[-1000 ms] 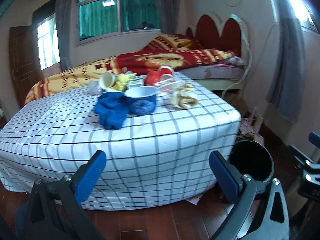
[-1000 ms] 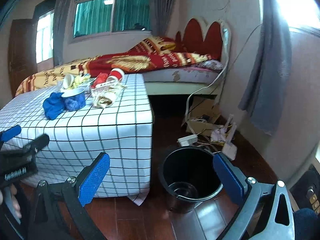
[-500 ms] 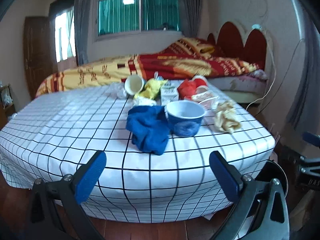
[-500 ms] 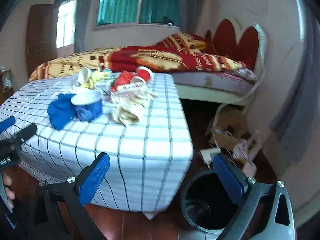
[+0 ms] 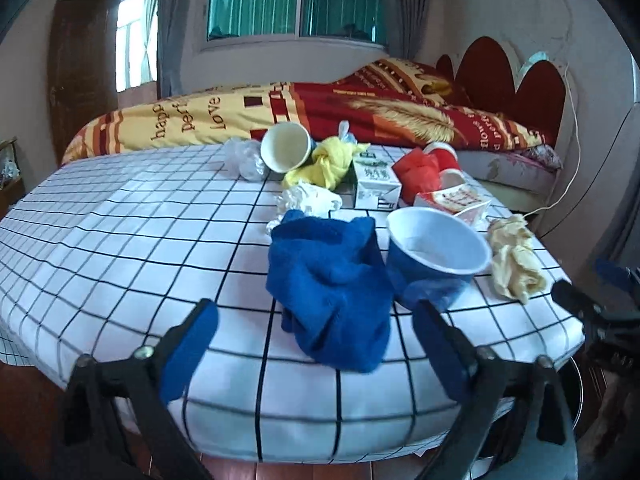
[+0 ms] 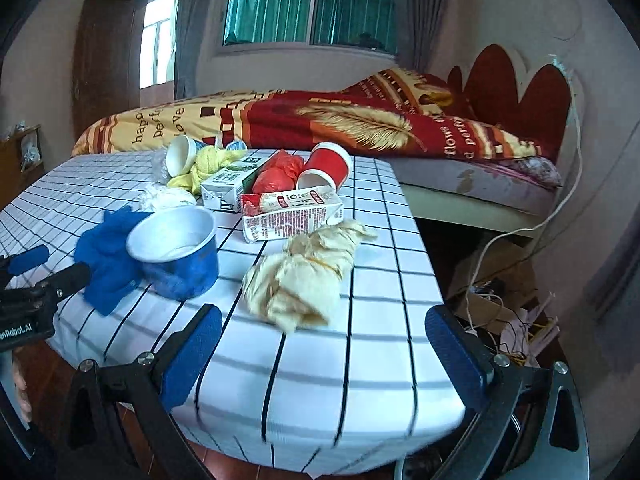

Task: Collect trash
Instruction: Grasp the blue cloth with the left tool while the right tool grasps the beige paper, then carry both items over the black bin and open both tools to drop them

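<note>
Trash lies in a heap on the checked table (image 5: pixel 120 240): a blue cloth (image 5: pixel 328 280), a blue bowl (image 5: pixel 436 256), crumpled beige paper (image 6: pixel 304 276), a red-and-white carton (image 6: pixel 292 216), a milk carton (image 5: pixel 376 184), a red cup (image 6: pixel 328 168), a white cup (image 5: pixel 286 152), a yellow rag (image 5: pixel 328 164) and white tissue (image 5: pixel 308 198). My left gripper (image 5: pixel 316 344) hovers at the table's near edge just before the blue cloth, its jaws closing but still wide, gripping nothing. My right gripper (image 6: pixel 324 344) stands open in front of the beige paper, clear of it.
A bed with a red and yellow blanket (image 5: pixel 360 112) runs behind the table. Cardboard and cables (image 6: pixel 500 292) litter the floor to the right. A sliver of the black bin's rim (image 5: pixel 576 384) shows low at the right, beside the table corner.
Both grippers have moved in from the floor side to the table's edge, so the trash looms larger. The black bin has slid almost out of both views. The left jaws have narrowed slightly.
</note>
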Available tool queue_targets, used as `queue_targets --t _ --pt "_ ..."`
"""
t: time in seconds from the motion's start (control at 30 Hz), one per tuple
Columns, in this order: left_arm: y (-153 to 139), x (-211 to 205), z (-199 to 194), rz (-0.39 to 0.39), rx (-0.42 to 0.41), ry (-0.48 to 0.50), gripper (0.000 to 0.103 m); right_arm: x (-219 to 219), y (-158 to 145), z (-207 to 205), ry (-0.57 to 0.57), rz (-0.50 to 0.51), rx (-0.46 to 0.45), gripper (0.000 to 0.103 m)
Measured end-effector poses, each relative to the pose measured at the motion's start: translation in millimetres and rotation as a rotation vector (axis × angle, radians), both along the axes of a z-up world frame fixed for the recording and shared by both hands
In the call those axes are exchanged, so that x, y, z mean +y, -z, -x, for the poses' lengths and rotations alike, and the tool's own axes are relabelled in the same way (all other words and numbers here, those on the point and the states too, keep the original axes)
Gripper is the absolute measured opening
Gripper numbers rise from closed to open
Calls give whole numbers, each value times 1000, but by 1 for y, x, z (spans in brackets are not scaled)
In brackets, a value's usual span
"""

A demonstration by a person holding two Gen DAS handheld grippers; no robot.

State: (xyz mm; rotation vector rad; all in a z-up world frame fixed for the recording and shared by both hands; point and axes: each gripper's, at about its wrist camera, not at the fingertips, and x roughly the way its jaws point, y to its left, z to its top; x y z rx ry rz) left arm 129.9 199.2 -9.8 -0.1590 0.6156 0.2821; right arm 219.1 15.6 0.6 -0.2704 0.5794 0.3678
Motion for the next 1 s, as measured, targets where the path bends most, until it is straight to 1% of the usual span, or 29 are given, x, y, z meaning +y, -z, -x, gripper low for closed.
queue_targets --t 0.1,0.2,0.27,0.33,0.37,0.4,0.43,0.47,0.53,0.57,0.6,0.63,0.8,1.0 --pt "6 4 -12 11 26 11 87 8 6 -26 0 11 53 87" --pt "11 7 -19 18 41 8 86 11 13 -46 -4 4 120 83" --pt "15 11 -23 25 49 3 85 12 18 -54 -17 -7 157 78" --pt "18 13 -25 36 53 2 81 15 23 -58 -30 -2 189 61" --pt "20 15 -27 46 55 4 80 16 26 -61 -38 -2 202 58" --pt "21 16 -29 54 59 12 75 17 29 -62 -51 -7 222 54" --pt "23 17 -30 57 64 19 68 19 29 -60 -57 -5 213 46" --pt "24 17 -32 61 67 25 63 20 29 -59 -63 -4 209 42" --pt "24 19 -31 78 57 39 42 20 28 -53 -72 -15 205 32" --pt "24 19 -31 81 53 45 35 20 27 -51 -75 -15 200 30" --pt "23 18 -30 80 47 50 24 19 26 -49 -78 -13 192 27" --pt "21 17 -28 78 38 54 16 19 25 -48 -78 -13 183 27" --pt "6 13 -14 59 -20 64 13 11 11 -37 -77 -40 130 26" --pt "-15 9 7 54 -82 85 12 -7 -10 -17 -75 -71 74 26"
